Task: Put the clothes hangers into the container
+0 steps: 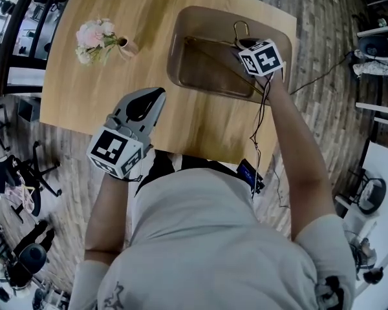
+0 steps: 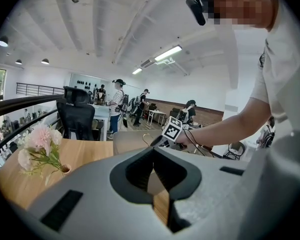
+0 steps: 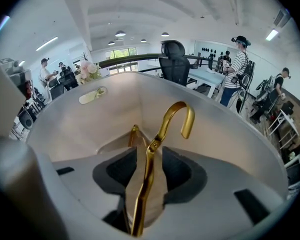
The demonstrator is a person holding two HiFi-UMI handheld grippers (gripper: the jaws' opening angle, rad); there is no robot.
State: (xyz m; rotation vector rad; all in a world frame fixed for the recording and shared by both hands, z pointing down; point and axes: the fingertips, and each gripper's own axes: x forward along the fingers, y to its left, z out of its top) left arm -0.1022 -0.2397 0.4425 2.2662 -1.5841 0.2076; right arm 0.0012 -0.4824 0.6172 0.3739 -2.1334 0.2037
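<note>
A gold metal clothes hanger (image 1: 215,51) lies in the tan container (image 1: 181,66) on the wooden table (image 1: 200,121), its hook (image 1: 241,26) up at the far rim. My right gripper (image 1: 251,45) reaches into the container's right end. In the right gripper view the hanger's neck (image 3: 149,156) runs between the jaws, and both pads stand off it, so the gripper (image 3: 149,159) is open. My left gripper (image 1: 156,95) hovers over the table's near left part. Its jaws (image 2: 153,166) meet at the tips with nothing in them.
A small vase of pink flowers (image 1: 97,41) stands on the table's far left. A black cable (image 1: 262,118) hangs from the right gripper over the table's near edge. Office chairs (image 1: 26,173) and desks surround the table; people stand in the background.
</note>
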